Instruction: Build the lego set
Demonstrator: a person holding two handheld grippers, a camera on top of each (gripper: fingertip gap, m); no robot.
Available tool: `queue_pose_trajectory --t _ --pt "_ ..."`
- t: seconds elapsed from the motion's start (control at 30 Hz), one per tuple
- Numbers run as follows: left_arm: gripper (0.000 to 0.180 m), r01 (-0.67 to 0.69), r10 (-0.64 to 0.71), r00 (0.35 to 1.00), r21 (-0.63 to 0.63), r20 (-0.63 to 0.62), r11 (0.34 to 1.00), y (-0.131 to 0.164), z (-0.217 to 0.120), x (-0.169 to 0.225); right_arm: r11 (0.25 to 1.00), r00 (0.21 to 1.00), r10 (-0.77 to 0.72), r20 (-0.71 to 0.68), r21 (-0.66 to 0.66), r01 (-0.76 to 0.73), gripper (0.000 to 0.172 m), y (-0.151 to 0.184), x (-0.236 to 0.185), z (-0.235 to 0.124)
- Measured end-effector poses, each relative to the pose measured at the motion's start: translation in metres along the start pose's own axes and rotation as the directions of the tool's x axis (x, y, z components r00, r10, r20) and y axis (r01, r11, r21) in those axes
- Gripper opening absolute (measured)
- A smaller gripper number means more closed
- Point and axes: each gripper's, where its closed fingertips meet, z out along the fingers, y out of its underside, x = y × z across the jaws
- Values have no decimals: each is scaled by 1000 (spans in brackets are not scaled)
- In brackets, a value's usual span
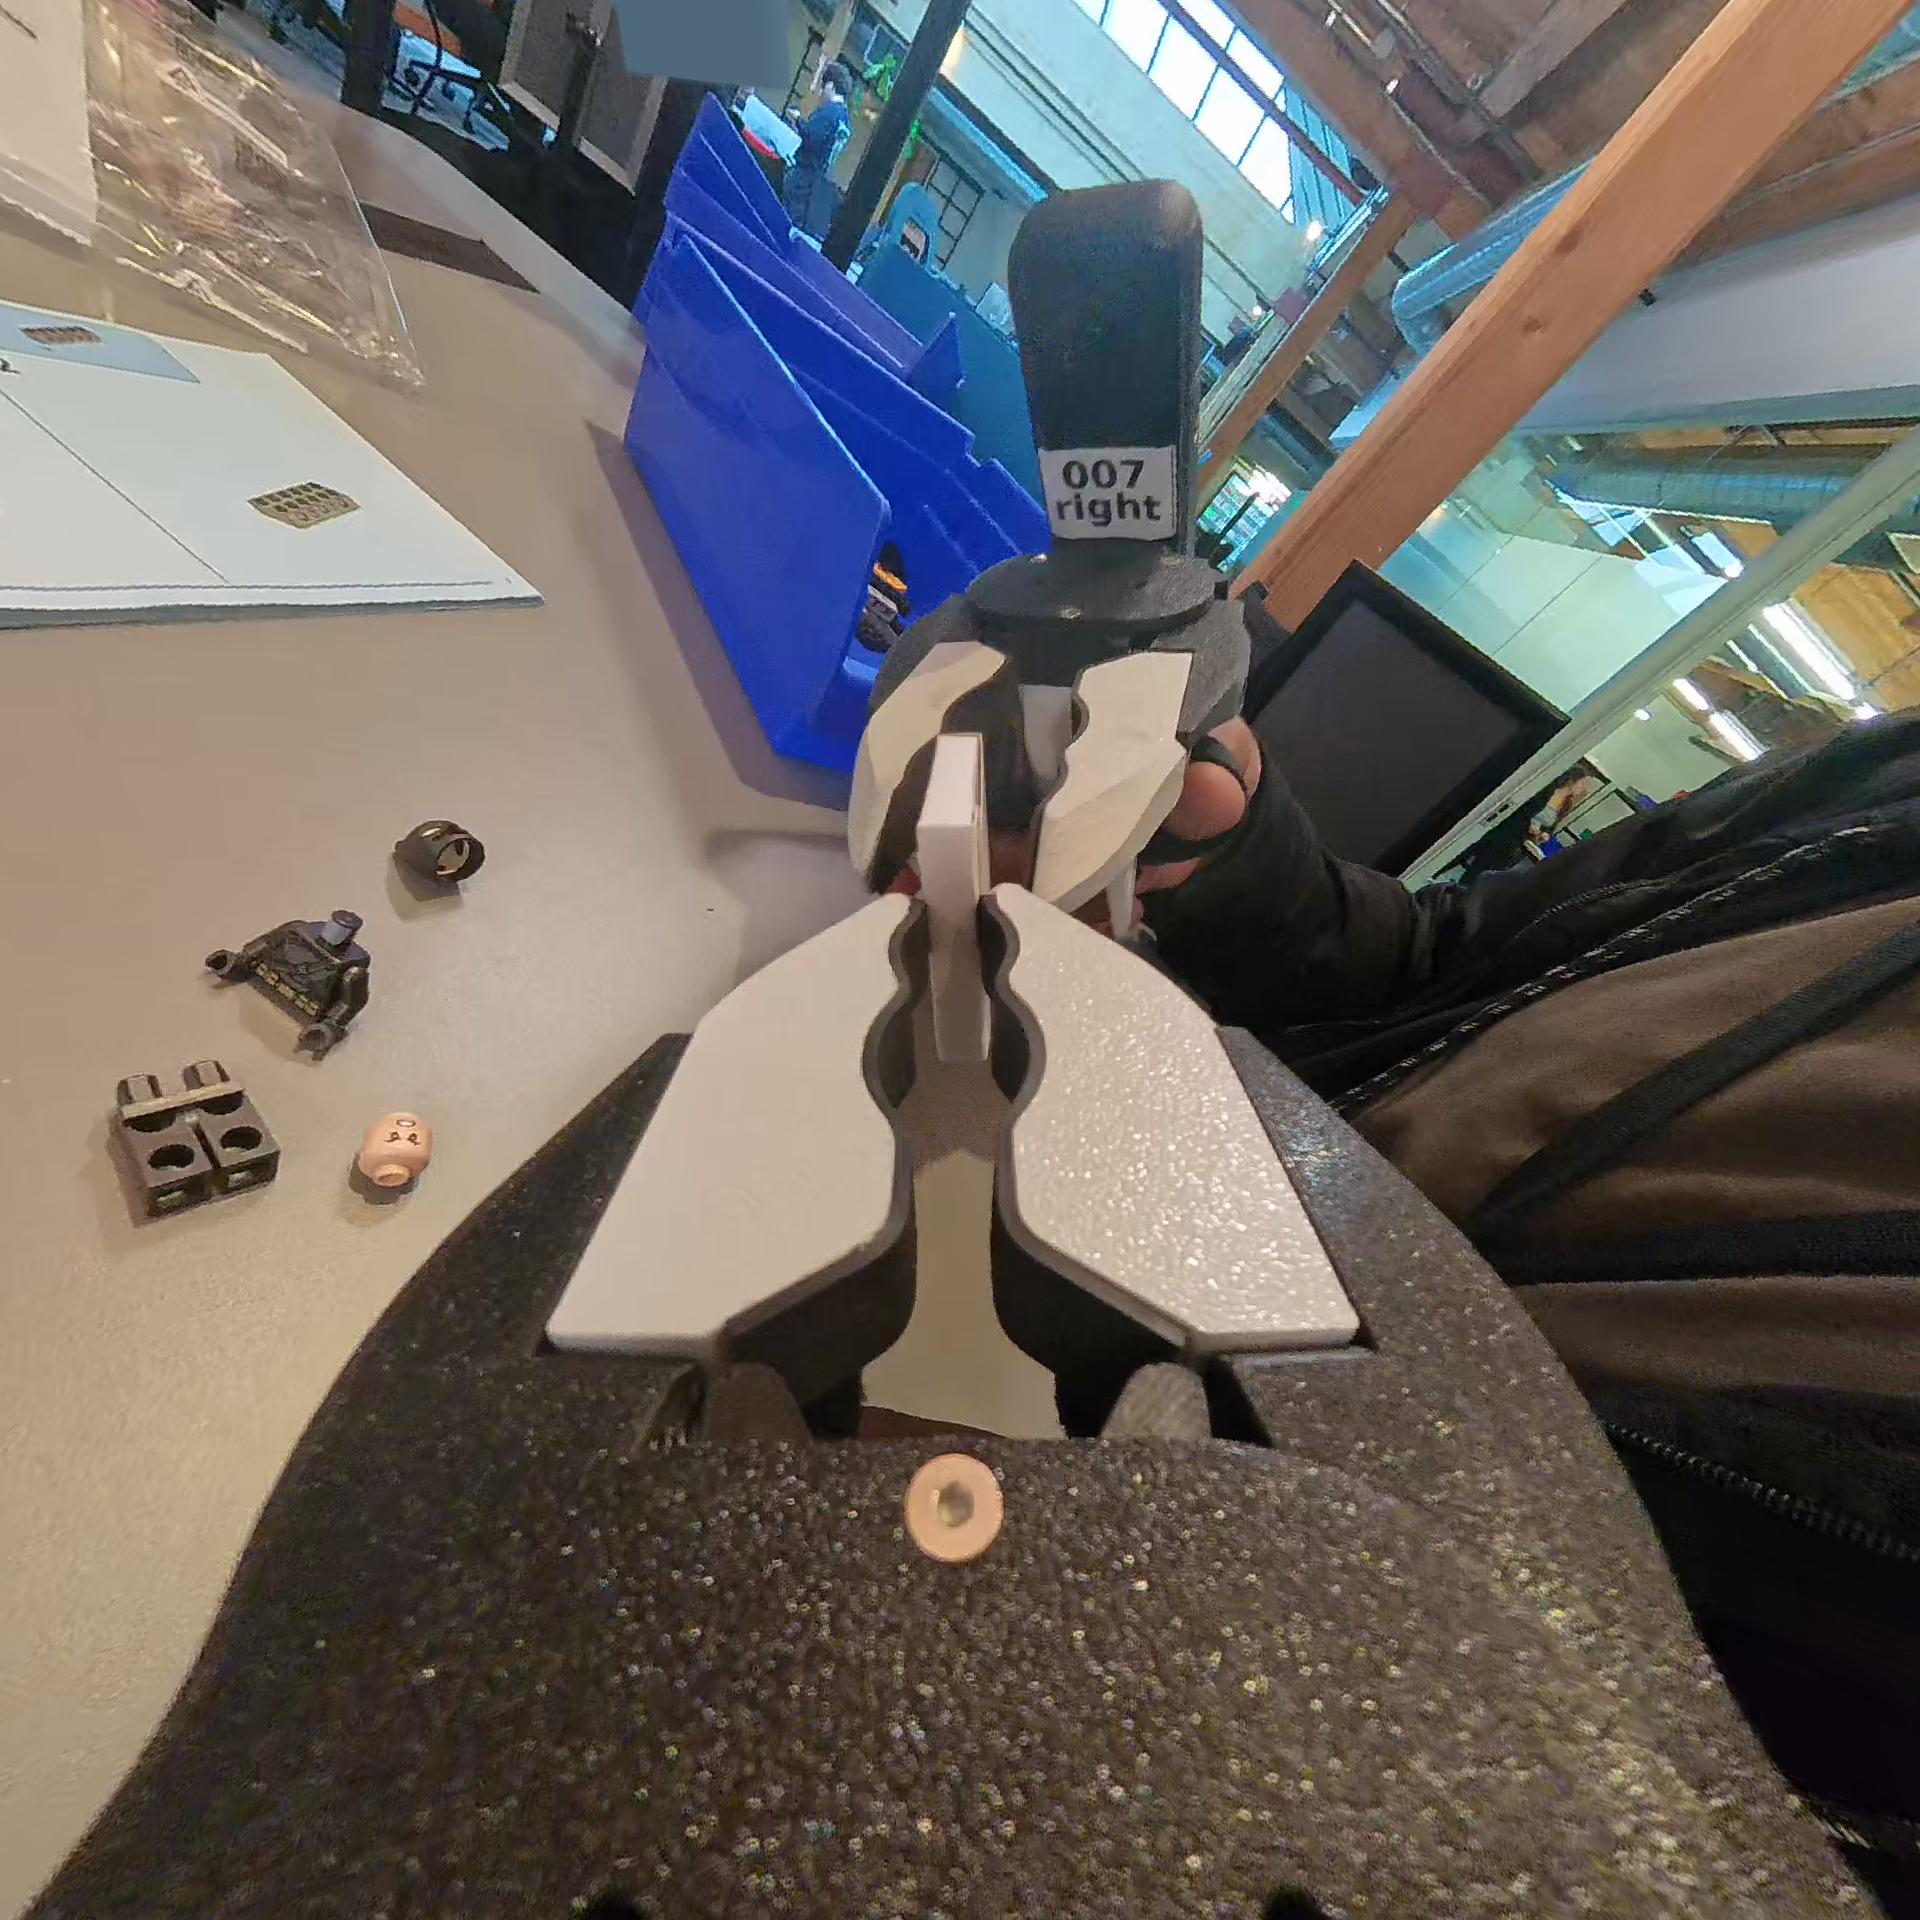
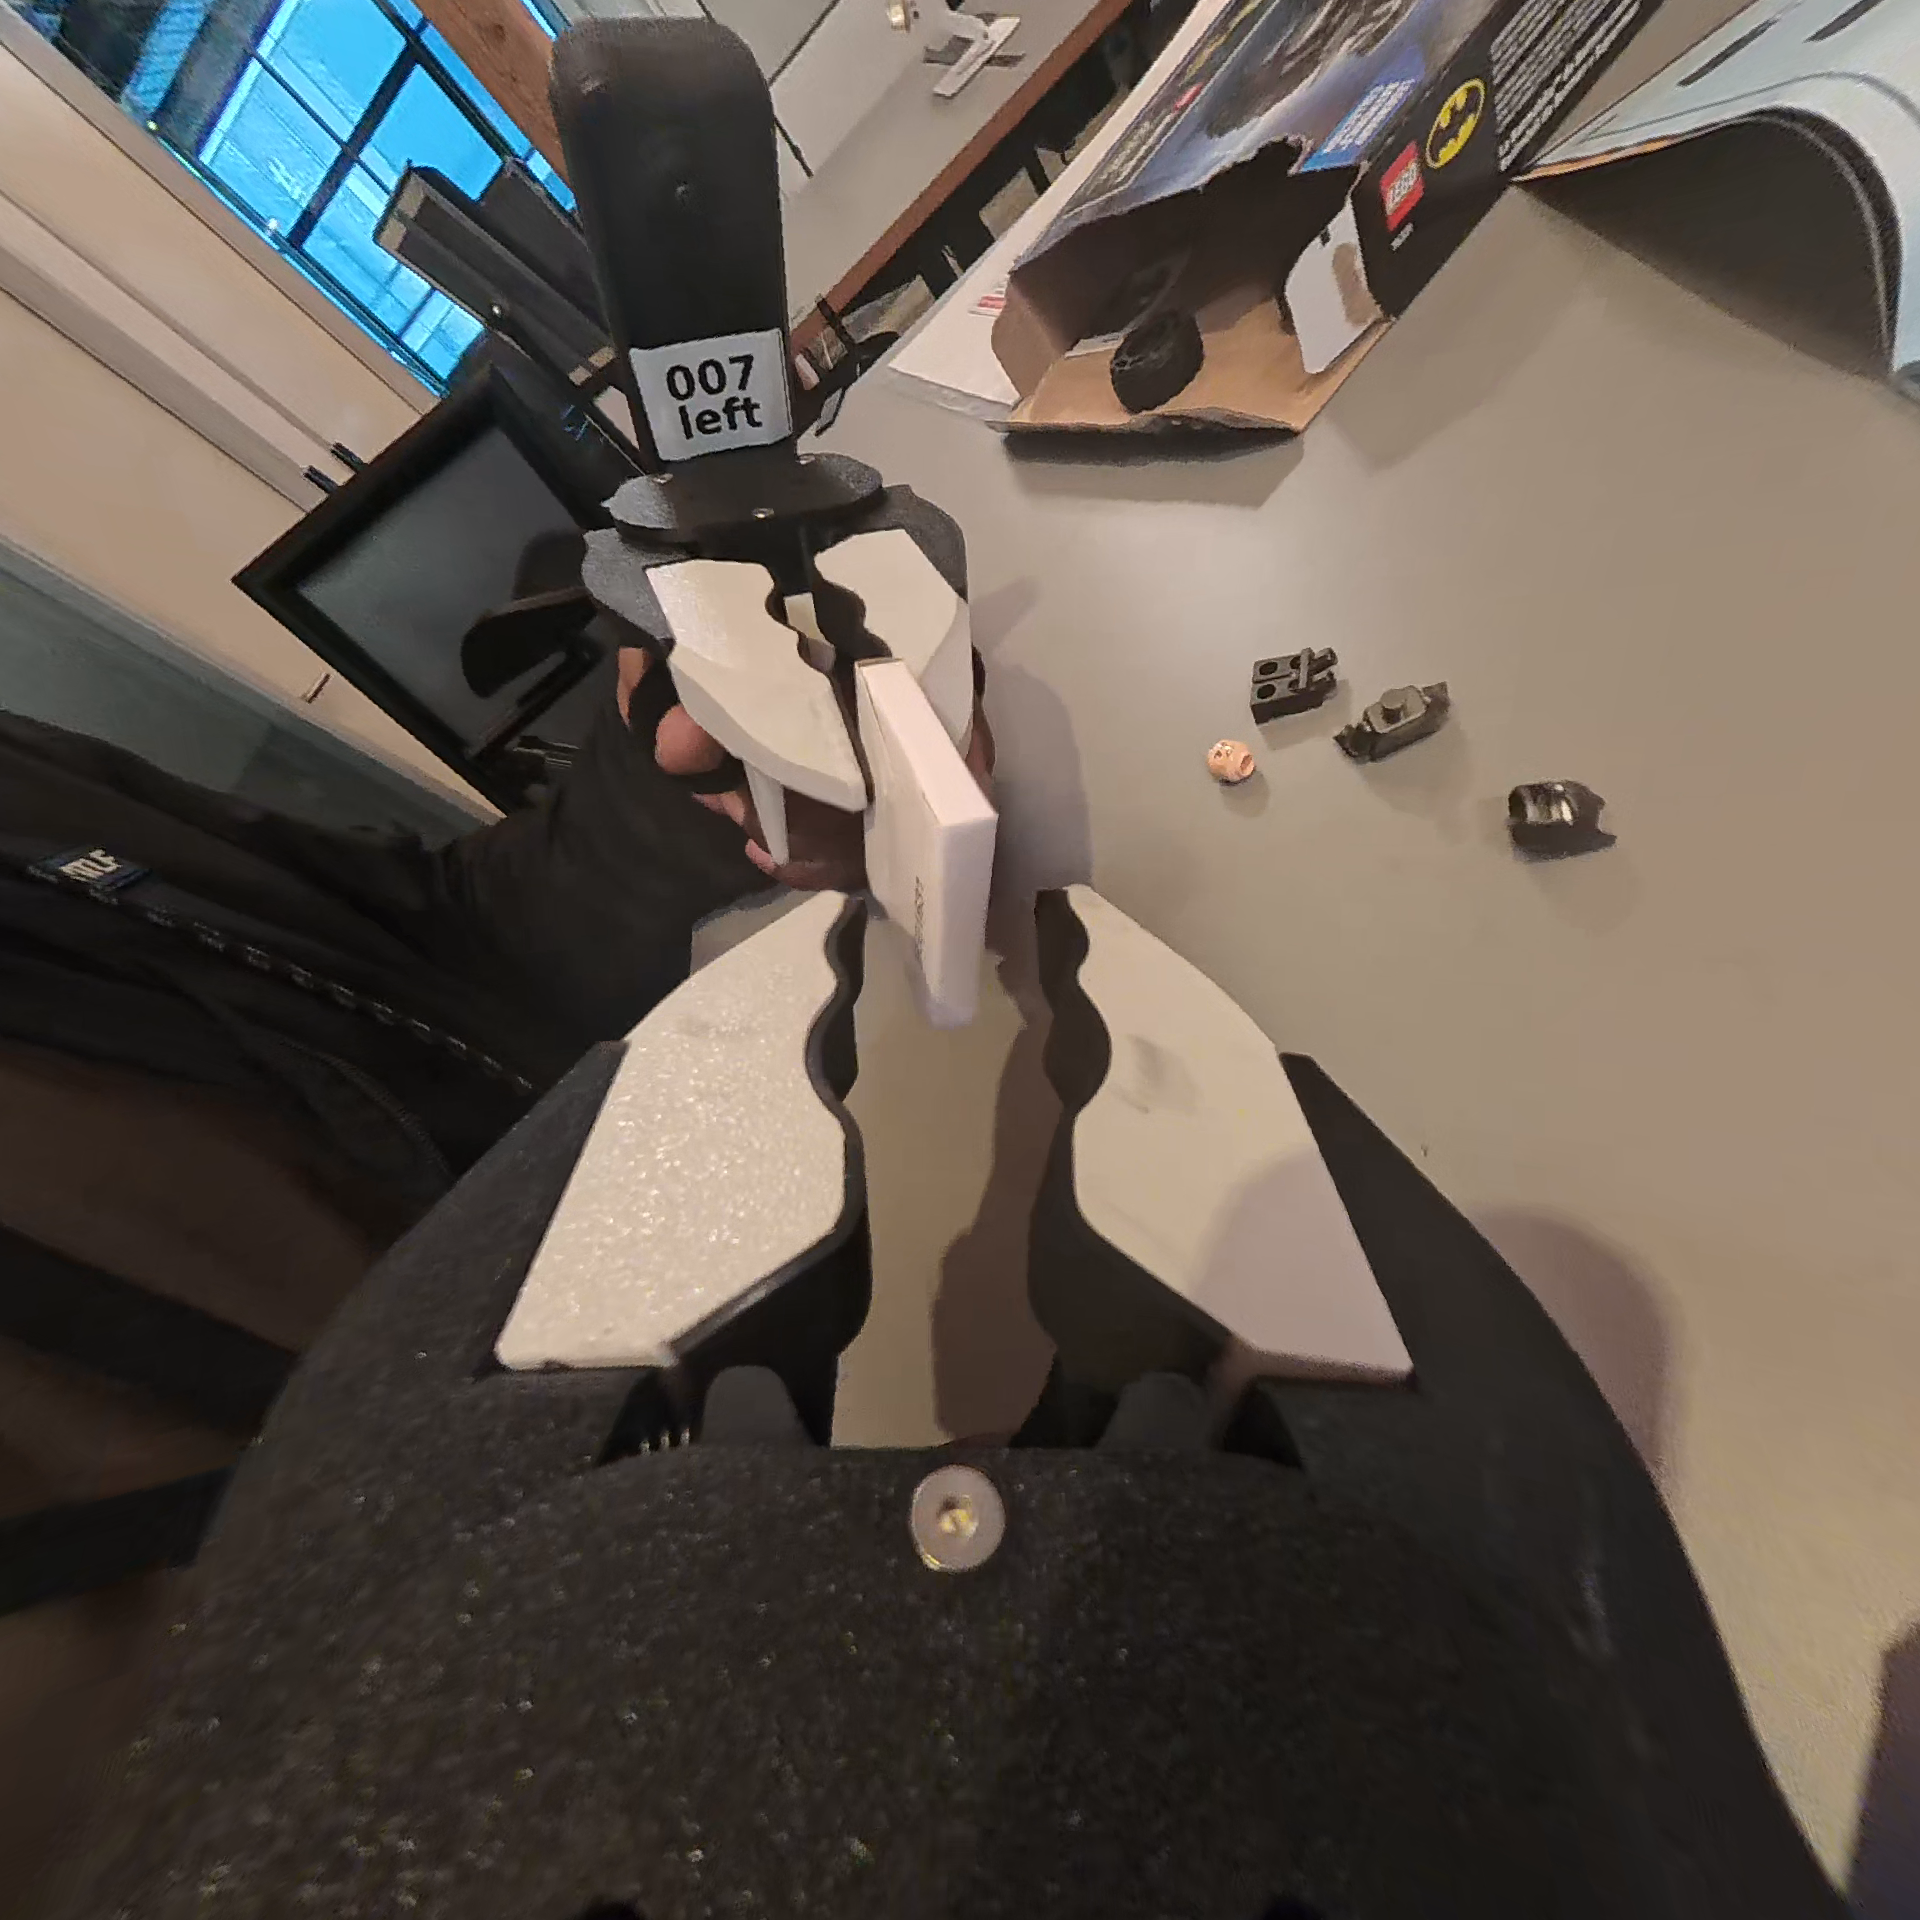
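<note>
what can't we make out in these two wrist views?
- White box, left view: edge-on, far end hidden behind the left gripper's fingers.
- Blue bins, left view: contents hidden by their walls.
- Open carton, right view: inside mostly dark; top cut off by the frame.
- Small black parts, right view: too small for detail.

Wrist cameras face each other closely, each looking along its own fingers. Both share the white box (image 1: 957, 894) between fingertips and small toy parts (image 2: 1382, 727) beside.

Left tongs (image 1: 951, 914) clamped tight; right tongs (image 2: 951, 904) spread apart, facing them.
</note>
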Motion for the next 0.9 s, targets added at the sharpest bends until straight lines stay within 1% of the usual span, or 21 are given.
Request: queue_pose_trajectory --t 0.07,0.13,0.27,0.33,0.73,0.9 --pt "9 -1 1 1000 -8 3 1000 1 1 -1 1000 1000 -5 1 19 5 27 -2 1 3" --pt "9 2 -2 1000 -9 10 1000 2 1 -2 999 1000 -11 5 41 11 18 -5 1 3" --pt "9 16 -16 1000 -14 0 1000 2 1 -2 998 999 -19 35 52 17 13 -5 -1 2" --pt "9 19 -20 1000 -24 -18 1000 3 1 0 999 997 -14 74 48 10 11 -4 -5 0" --pt "8 25 -34 986 -53 -165 998 5 -2 18 999 960 17 279 34 -28 10 -1 -26 -5" --pt "8 32 -44 980 -63 -192 997 6 -2 21 999 953 22 303 38 -35 10 0 -28 -6"
